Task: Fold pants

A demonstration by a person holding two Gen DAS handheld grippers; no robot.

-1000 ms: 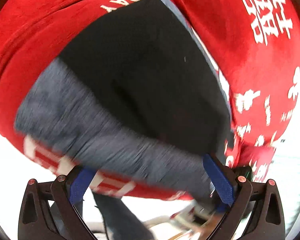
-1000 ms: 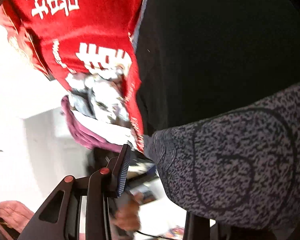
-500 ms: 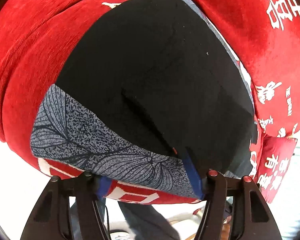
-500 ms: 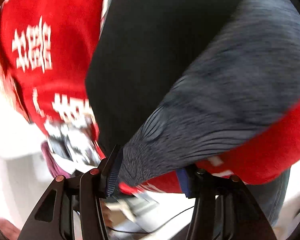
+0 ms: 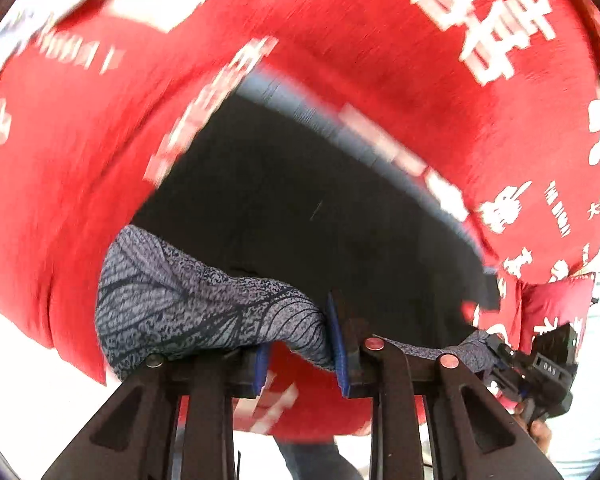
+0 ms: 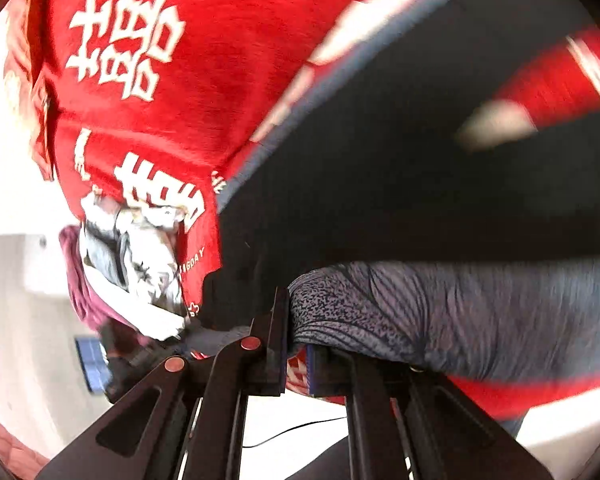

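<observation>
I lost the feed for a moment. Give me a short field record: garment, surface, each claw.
garment: black pants with a grey patterned band, lying on the cover
surface: red cover with white characters
left claw: jaws have just been closing, patterned band edge pinched between them
right claw: jaws have just closed on the patterned band at its end
picture quality: both views motion-blurred

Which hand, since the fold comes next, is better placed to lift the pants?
Right, slightly: the right gripper has just closed its jaws tight on the grey band at its end; the left gripper, jaws also just closing, holds a bunched stretch. Likely both lift together.
</observation>
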